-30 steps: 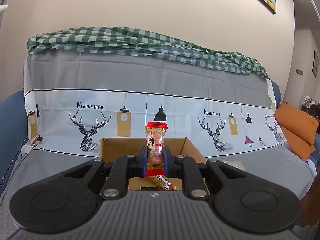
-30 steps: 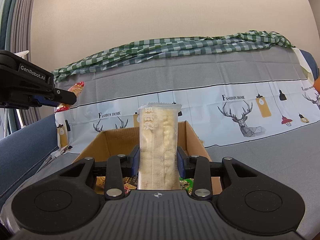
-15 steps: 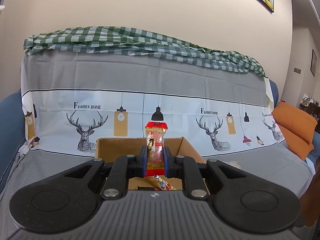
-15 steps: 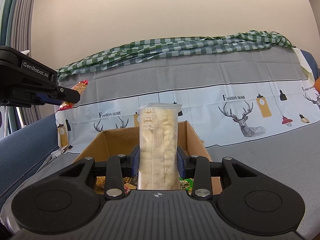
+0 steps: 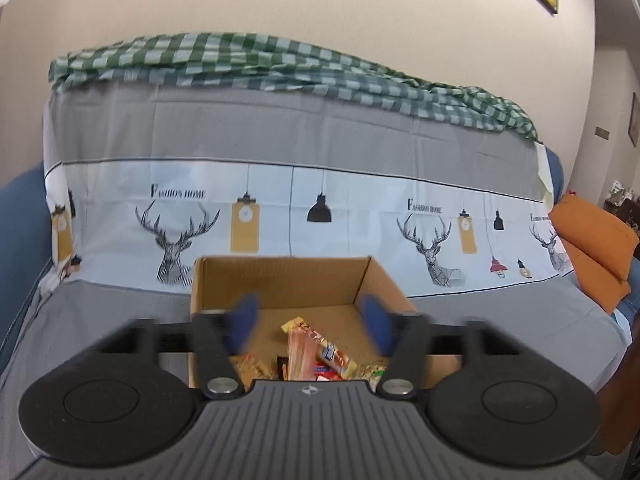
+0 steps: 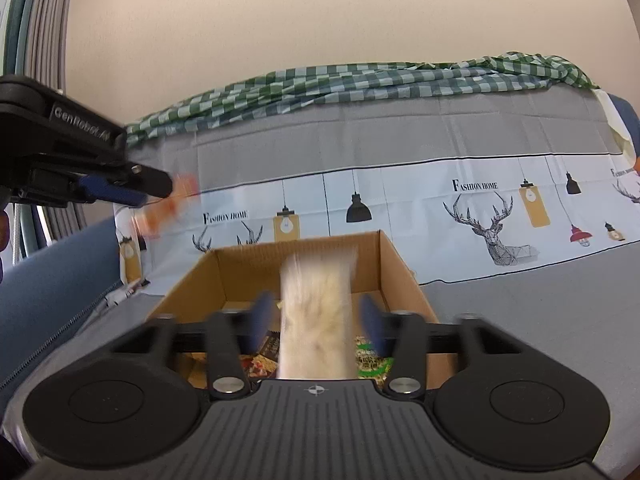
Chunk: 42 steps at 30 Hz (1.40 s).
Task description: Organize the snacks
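Observation:
An open cardboard box stands on the covered sofa and holds several snack packets. My left gripper is open above the box; a blurred red and orange snack packet falls between its fingers. In the right wrist view my right gripper is open over the same box, and a pale, blurred cracker packet drops between its spread fingers. The left gripper shows at the left with the orange packet blurred below it.
A grey and white deer-print cover drapes the sofa, with a green checked cloth along its top. An orange cushion lies at the right. Curtains hang at the far left.
Both grippers have opened. The red and orange packet has left the left gripper and the pale cracker packet has left the right gripper; both fall towards the box.

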### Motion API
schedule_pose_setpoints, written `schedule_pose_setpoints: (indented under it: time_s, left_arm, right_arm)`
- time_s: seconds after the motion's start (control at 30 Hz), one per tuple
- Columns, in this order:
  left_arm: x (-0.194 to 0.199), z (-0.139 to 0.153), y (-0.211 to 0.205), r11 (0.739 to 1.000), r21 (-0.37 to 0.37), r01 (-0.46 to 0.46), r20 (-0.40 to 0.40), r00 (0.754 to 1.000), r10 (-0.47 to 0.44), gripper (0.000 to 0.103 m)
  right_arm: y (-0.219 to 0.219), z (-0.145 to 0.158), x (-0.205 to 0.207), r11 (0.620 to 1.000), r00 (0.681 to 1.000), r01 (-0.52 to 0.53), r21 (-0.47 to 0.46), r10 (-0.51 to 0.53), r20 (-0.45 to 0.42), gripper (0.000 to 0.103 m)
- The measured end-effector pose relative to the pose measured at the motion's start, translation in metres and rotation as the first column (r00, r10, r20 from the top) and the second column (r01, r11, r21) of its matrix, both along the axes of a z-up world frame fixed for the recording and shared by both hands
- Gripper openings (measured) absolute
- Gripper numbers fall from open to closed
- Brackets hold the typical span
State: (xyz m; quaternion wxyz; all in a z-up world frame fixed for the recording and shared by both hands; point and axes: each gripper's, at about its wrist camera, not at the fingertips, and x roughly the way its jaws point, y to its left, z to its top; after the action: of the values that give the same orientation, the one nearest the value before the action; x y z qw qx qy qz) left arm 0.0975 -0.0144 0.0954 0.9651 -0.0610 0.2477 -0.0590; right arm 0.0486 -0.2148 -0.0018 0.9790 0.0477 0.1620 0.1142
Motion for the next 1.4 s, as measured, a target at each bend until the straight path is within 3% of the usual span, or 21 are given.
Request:
schedule_pose_setpoints:
  time_s: [0.03, 0.17, 0.27, 0.4, 0.53, 0.7, 0.83, 1.17, 1.4]
  left_arm:
    - [-0.002, -0.002, 0.001, 1.0, 0.0, 0.001, -0.002, 1.0, -0.001, 0.074]
    - [-0.014, -0.009, 0.005, 1.0, 0.007, 0.003, -0.006, 1.0, -0.003, 0.084]
    - [-0.035, -0.015, 0.005, 0.999, 0.052, 0.001, 0.023, 1.0, -0.002, 0.09]
    - [-0.066, -0.026, 0.007, 0.996, 0.085, -0.024, 0.055, 0.998, 0.019, 0.097]
    - [-0.085, -0.038, 0.009, 0.997, 0.069, -0.035, 0.022, 0.999, 0.034, 0.102]
    - [-0.094, -0.06, 0.023, 0.989, -0.013, -0.148, -0.11, 0.983, 0.145, 0.102]
    - [-0.096, -0.078, 0.029, 0.98, 0.026, -0.195, -0.191, 0.962, 0.196, 0.102]
    - [-0.094, -0.084, 0.032, 0.984, 0.027, -0.175, -0.249, 0.953, 0.176, 0.102]
    - [-0.09, -0.088, 0.03, 0.982, 0.038, -0.183, -0.266, 0.946, 0.186, 0.102]
  right_arm:
    - [0.001, 0.001, -0.002, 1.0, 1.0, 0.0, -0.007, 0.0, 0.01, 0.077]
    - [0.003, 0.001, -0.004, 1.0, 1.0, -0.002, -0.018, 0.002, 0.01, 0.09]
    - [0.002, 0.001, -0.004, 1.0, 1.0, 0.002, -0.018, -0.002, -0.006, 0.102]
    - [0.0, 0.004, -0.006, 1.0, 1.0, 0.009, -0.02, -0.01, -0.023, 0.102]
    - [-0.006, 0.01, -0.01, 1.0, 0.996, 0.029, 0.003, -0.028, -0.083, 0.102]
    - [-0.014, 0.015, -0.027, 0.995, 0.989, 0.096, -0.011, -0.097, -0.114, 0.102]
    - [-0.016, 0.01, -0.035, 0.991, 0.981, 0.134, -0.013, -0.134, -0.137, 0.102]
    - [-0.008, 0.001, -0.024, 0.99, 0.967, 0.121, -0.065, -0.133, -0.217, 0.102]
    - [0.003, 0.0, -0.023, 0.991, 0.971, 0.086, -0.104, -0.107, -0.215, 0.102]
